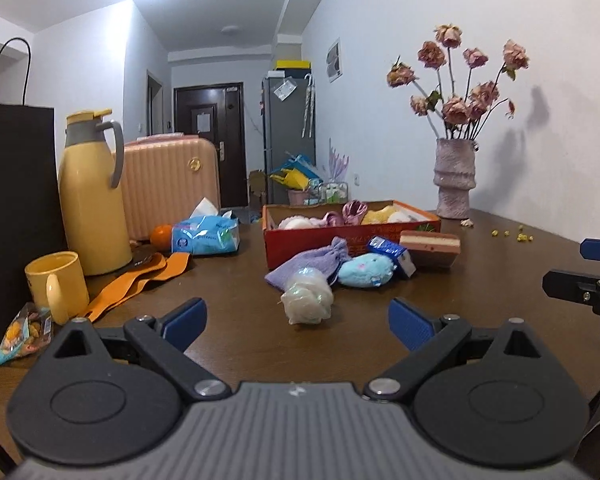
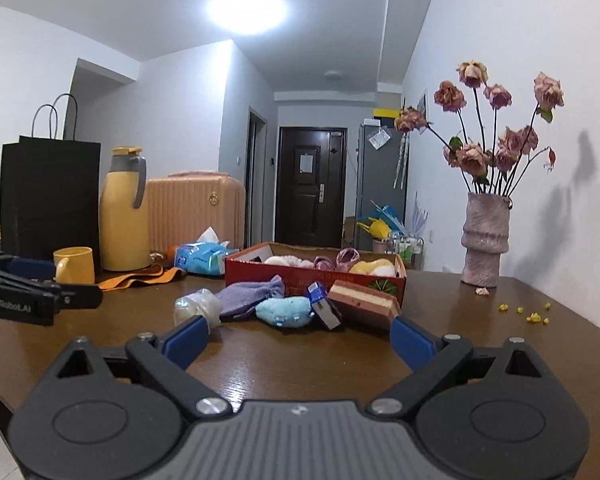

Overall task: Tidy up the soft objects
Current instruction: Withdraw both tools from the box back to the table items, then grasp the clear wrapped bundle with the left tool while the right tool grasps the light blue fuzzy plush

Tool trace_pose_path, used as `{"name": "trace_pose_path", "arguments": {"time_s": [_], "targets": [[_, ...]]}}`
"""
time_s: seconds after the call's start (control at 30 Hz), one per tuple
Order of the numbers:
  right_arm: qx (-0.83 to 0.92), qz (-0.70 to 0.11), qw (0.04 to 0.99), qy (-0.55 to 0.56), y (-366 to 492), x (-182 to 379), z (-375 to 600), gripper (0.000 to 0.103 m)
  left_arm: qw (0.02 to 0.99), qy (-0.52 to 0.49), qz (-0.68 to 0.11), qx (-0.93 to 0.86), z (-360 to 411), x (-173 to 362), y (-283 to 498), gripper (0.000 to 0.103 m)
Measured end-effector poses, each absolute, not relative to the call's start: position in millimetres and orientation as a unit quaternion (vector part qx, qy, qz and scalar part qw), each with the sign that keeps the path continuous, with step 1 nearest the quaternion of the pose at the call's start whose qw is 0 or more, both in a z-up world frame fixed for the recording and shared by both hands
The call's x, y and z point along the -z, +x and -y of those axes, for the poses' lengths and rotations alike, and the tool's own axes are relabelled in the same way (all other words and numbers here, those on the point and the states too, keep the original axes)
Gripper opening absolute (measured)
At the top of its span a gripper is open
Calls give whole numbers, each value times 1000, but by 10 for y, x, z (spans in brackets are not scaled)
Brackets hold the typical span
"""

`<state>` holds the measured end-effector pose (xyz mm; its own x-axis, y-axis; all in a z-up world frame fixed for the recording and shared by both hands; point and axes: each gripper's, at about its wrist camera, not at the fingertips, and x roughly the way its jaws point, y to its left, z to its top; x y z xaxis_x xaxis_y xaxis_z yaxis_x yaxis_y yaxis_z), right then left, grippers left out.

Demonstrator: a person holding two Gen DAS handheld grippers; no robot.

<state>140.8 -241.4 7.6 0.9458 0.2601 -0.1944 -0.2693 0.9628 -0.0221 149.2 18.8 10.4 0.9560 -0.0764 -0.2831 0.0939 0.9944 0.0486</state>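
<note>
Lying loose on the brown table [image 1: 228,300], in front of the red box [image 1: 300,240]: a white wrapped bundle [image 1: 307,300] nearest, touching a purple drawstring pouch [image 1: 312,266], then a blue plush toy [image 1: 365,269], a small blue carton [image 1: 394,254] and a layered cake-shaped sponge [image 1: 430,246] leaning at the box's front wall. Filling the box: more soft pieces in white, pink and yellow, too bunched to tell apart. Spread wide and empty, the left gripper [image 1: 298,322], aimed at the white bundle without touching it. Spread just as wide, the right gripper [image 2: 300,330], nothing between its pads, the loose pile just beyond its fingertips. Standing further off to the left: yellow mug [image 1: 58,284], yellow thermos [image 1: 92,196], black paper bag [image 1: 16,200], orange strap [image 1: 140,284], blue tissue pack [image 1: 204,236]. Rising at the right near the wall: a vase of dried roses [image 1: 454,180], with petal crumbs [image 1: 516,234] scattered on the tabletop nearby.
</note>
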Motion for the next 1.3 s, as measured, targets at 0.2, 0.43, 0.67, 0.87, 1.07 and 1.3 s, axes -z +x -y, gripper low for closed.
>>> {"name": "trace_pose_path", "arguments": {"time_s": [0.2,0.43,0.67,0.87,1.07,1.3], "targets": [[-138,-116,984,-12,1582,14,2404,97,985,31,-164,38,-183,-13,1673,99],[-133,-151,980,11,1922,86,2485,91,980,22,-192,45,-108,80,2034,99],[-116,-188,974,54,2501,99,2611,81,977,30,-206,45,-14,138,2483,99],[-115,-215,966,84,2963,136,2698,73,974,26,-223,41,5,213,2858,99],[-143,-241,956,90,3438,141,2537,62,972,28,-230,37,32,263,3138,90],[-217,-232,947,45,3997,4,1977,62,962,8,-265,63,-16,377,3433,51]]}}
